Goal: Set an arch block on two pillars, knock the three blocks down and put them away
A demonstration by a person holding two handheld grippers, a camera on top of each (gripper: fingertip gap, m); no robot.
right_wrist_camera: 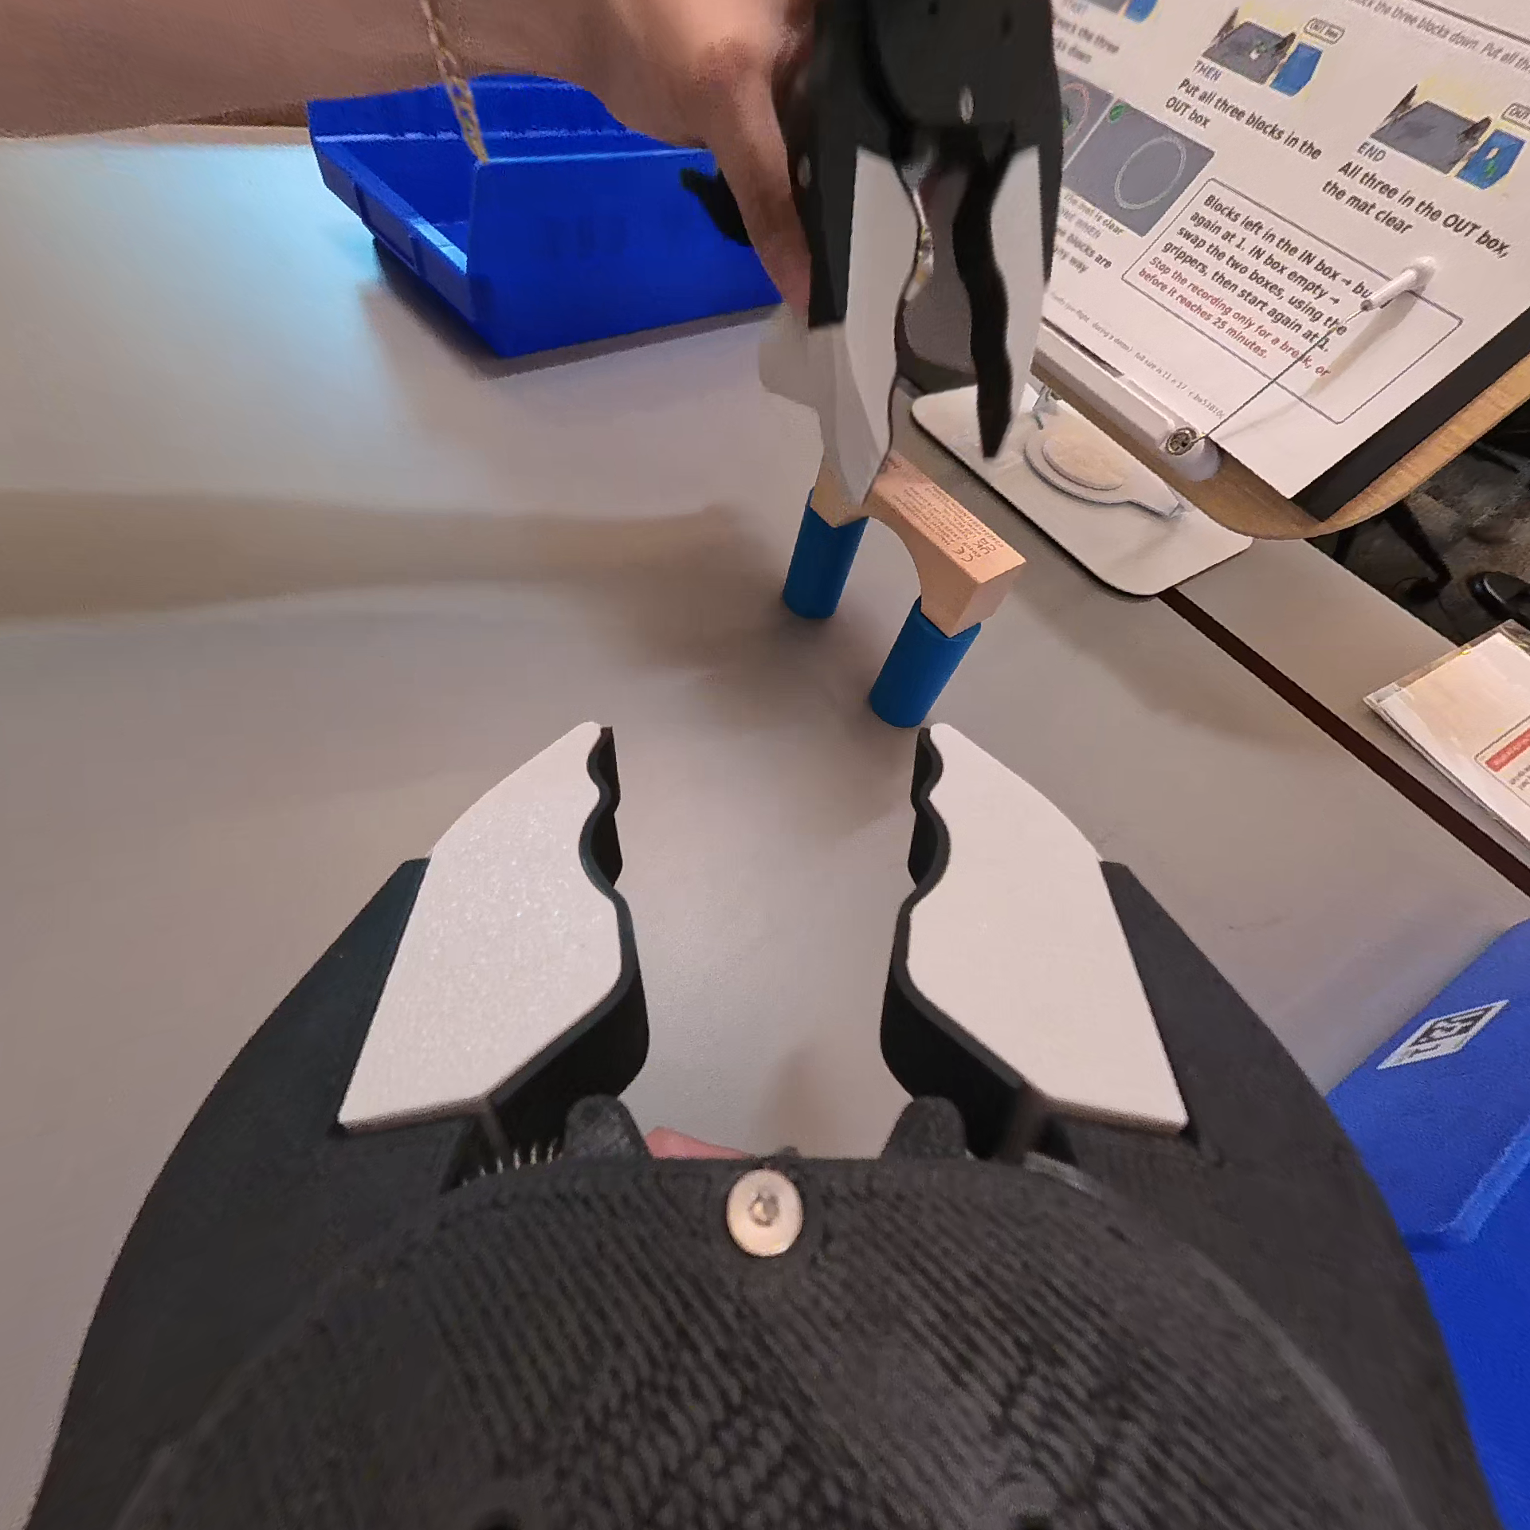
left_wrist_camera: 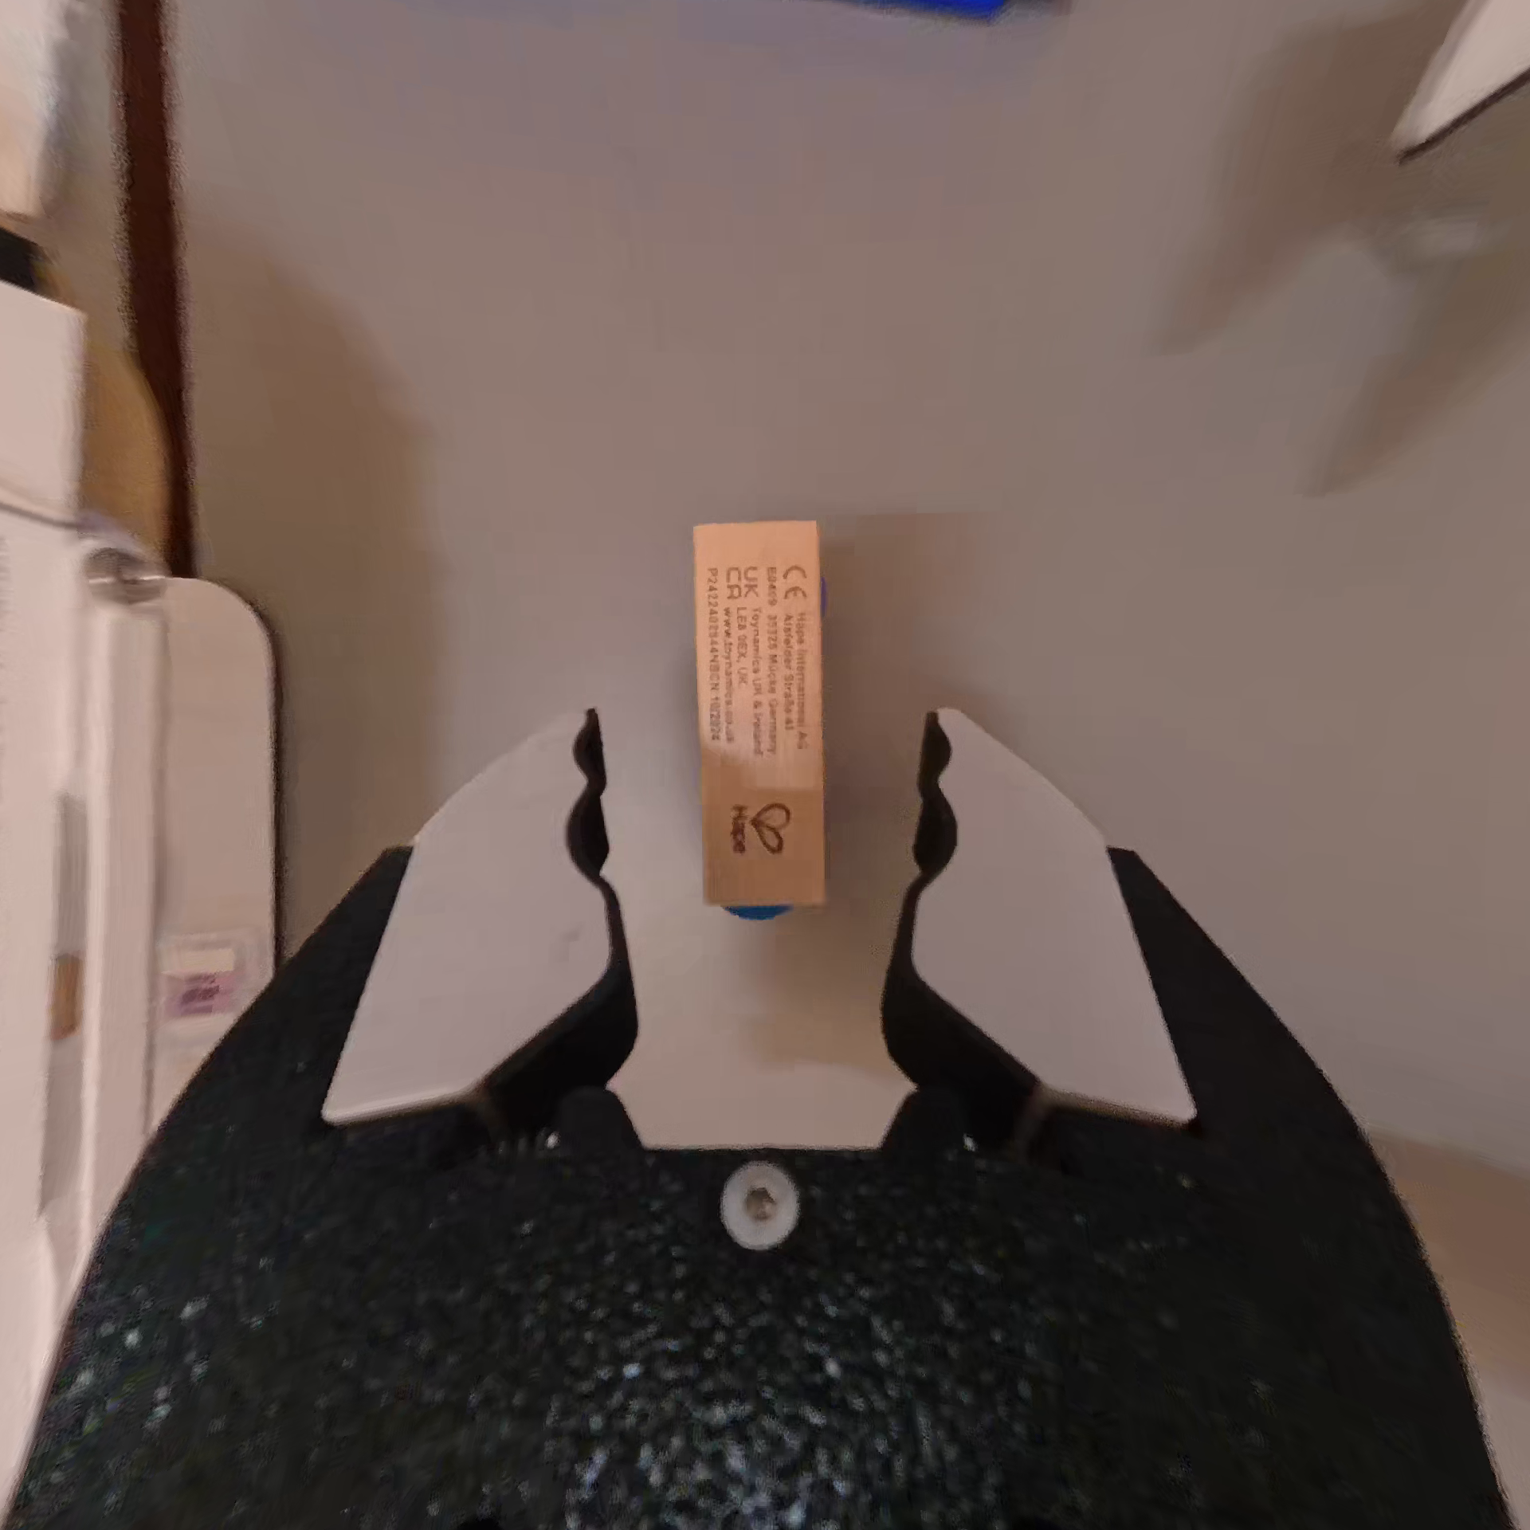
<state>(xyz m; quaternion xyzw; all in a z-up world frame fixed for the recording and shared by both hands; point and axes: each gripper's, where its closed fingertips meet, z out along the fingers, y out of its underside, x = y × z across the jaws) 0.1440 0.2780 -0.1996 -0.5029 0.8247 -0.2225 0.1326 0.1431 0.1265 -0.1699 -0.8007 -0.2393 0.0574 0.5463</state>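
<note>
A wooden arch block (right_wrist_camera: pixel 952 546) rests across two upright blue cylinders (right_wrist_camera: pixel 824 563) (right_wrist_camera: pixel 919 671) on the grey table (right_wrist_camera: pixel 331 662). In the left wrist view I look straight down on the block (left_wrist_camera: pixel 762 712), with a bit of blue cylinder (left_wrist_camera: pixel 755 911) showing under its near end. My left gripper (left_wrist_camera: pixel 760 720) is open, one finger on each side of the block with a gap on both sides. It also shows in the right wrist view (right_wrist_camera: pixel 931 464), held by a hand just above the block. My right gripper (right_wrist_camera: pixel 763 737) is open and empty, low over the table in front of the near cylinder.
A blue bin (right_wrist_camera: pixel 538 215) stands at the back left. A printed sheet on a board with a white stand (right_wrist_camera: pixel 1291 207) is at the back right. A blue box (right_wrist_camera: pixel 1440 1118) lies at the near right, papers (right_wrist_camera: pixel 1465 745) by the table's right edge.
</note>
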